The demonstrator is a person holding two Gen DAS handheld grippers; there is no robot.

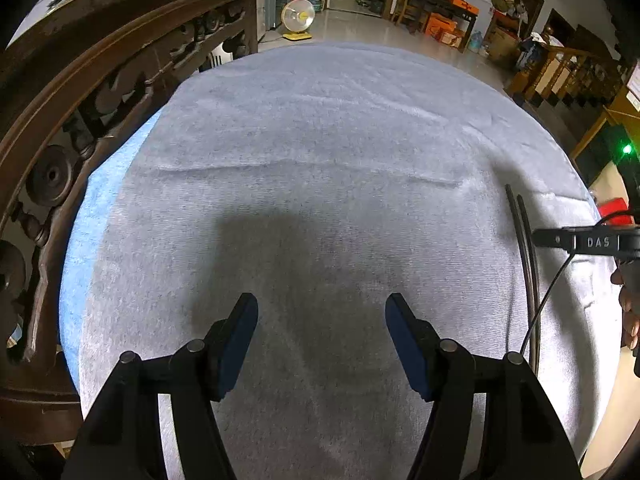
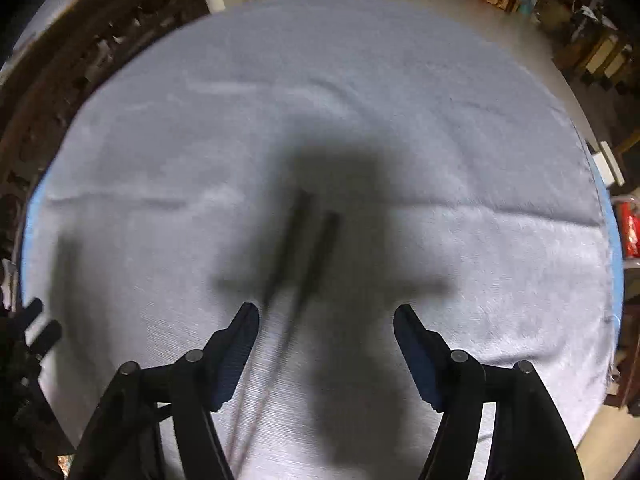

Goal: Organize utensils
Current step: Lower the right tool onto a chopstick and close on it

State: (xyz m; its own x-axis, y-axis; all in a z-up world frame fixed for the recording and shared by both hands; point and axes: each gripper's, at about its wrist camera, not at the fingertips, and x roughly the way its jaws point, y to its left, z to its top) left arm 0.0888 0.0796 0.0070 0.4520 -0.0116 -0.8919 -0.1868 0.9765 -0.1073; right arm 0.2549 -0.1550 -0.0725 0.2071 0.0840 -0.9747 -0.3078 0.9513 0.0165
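A pair of dark chopsticks [image 2: 308, 248] lies side by side on the grey cloth [image 2: 440, 140], blurred in the right wrist view. My right gripper [image 2: 326, 320] is open and empty above their near part, closer to its left finger. In the left wrist view the chopsticks [image 1: 526, 248] lie at the far right, with part of the right gripper's body [image 1: 588, 242] over them. My left gripper [image 1: 322, 308] is open and empty over bare cloth, well left of the chopsticks.
The cloth covers a round table with a blue edge [image 1: 80, 240]. A carved dark wooden chair back [image 1: 80, 92] stands at the left. A fan [image 1: 298, 16] and cluttered furniture [image 1: 448, 12] stand beyond the table.
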